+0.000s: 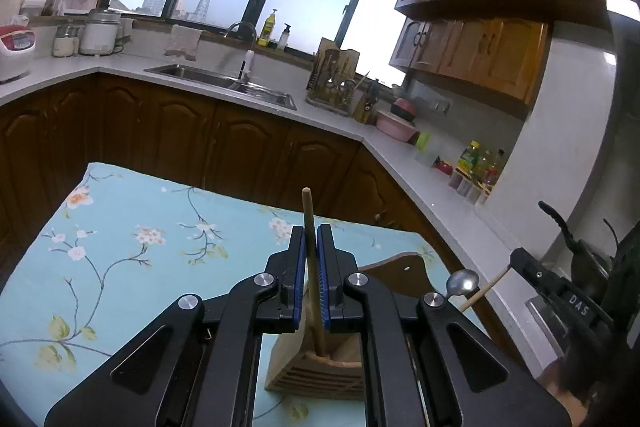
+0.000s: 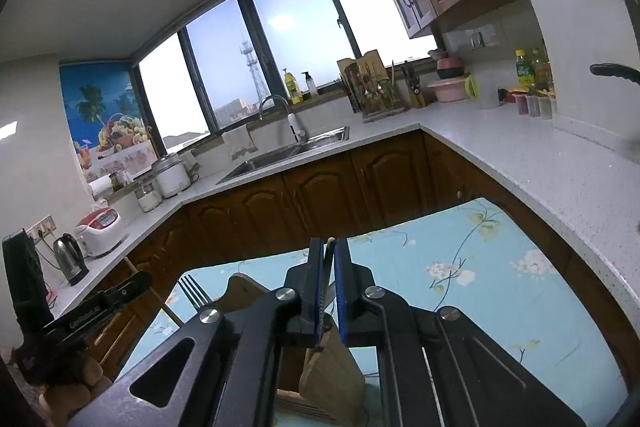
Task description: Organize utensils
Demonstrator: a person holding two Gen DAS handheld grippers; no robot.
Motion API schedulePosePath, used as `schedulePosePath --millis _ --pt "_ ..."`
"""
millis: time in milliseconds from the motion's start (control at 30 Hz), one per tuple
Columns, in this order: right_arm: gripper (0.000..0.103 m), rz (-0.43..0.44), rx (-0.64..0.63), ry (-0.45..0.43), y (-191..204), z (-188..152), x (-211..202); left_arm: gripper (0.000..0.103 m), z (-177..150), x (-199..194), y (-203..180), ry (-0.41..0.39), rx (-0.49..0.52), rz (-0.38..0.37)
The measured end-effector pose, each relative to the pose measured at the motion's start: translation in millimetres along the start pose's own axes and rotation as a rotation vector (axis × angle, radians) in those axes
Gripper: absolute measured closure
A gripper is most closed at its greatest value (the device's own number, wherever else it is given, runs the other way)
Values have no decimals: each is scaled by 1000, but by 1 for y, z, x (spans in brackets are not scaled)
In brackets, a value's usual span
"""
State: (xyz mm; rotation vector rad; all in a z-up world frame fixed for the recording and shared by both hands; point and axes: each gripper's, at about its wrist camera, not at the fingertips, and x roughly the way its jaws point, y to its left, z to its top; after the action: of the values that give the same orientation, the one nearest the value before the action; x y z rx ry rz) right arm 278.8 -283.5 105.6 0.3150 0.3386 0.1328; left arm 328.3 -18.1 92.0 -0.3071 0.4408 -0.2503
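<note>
While left gripper [image 1: 312, 247] fingers pinch wooden stick [image 1: 308, 219] upright (in holder [image 1: 316, 367]), right gripper [image 2: 329, 259] clamps spoon [image 1: 463, 283].

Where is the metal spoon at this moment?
In the left wrist view, the spoon is at the lower right, held by the right gripper beside the wooden holder.

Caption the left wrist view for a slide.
Left gripper clamps a wooden-handled utensil standing in the slatted wooden holder on the floral blue tablecloth.

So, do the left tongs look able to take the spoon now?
Probably not: the left tongs are shut on a wooden chopstick standing in the wooden holder; they must release it first.
</note>
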Motion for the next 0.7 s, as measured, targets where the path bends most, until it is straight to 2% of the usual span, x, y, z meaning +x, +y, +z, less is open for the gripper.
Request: schedulePosePath --millis 133,233,267,300,333,367,400,433,467,500,533,600,633,700 --pt "97 -1 3 8 0 1 0 97 1 1 0 8 -5 1" --pt "93 3 3 24 0 1 2 96 2 -1 0 14 -14 0" --pt "93 7 7 30 -1 1 3 92 3 -1 1 16 -16 0" --pt "92 12 13 29 -1 1 3 83 4 -2 1 20 -19 3" --pt "87 10 18 30 -2 1 2 76 5 -3 2 22 -22 5" --pt "72 8 26 27 -3 2 1 62 5 -6 3 20 -29 10" --pt "59 15 37 22 -5 2 -1 58 5 -11 4 9 -36 11" --pt "36 23 51 13 -7 2 -5 58 5 -14 6 3 -38 10" --pt "31 29 62 3 -8 2 -9 55 5 -18 7 1 -38 12" --pt "31 39 72 -11 -9 3 -14 51 5 -23 8 0 -39 16" --pt "28 43 76 -18 -9 3 -18 45 4 -27 10 -2 -42 19" --pt "17 47 86 -28 -10 3 -26 30 1 -38 15 -6 -54 38" --pt "9 50 92 -36 -11 2 -31 28 -1 -42 17 -8 -58 43" --pt "6 56 101 -48 -12 0 -41 24 -5 -56 22 -15 -70 47"
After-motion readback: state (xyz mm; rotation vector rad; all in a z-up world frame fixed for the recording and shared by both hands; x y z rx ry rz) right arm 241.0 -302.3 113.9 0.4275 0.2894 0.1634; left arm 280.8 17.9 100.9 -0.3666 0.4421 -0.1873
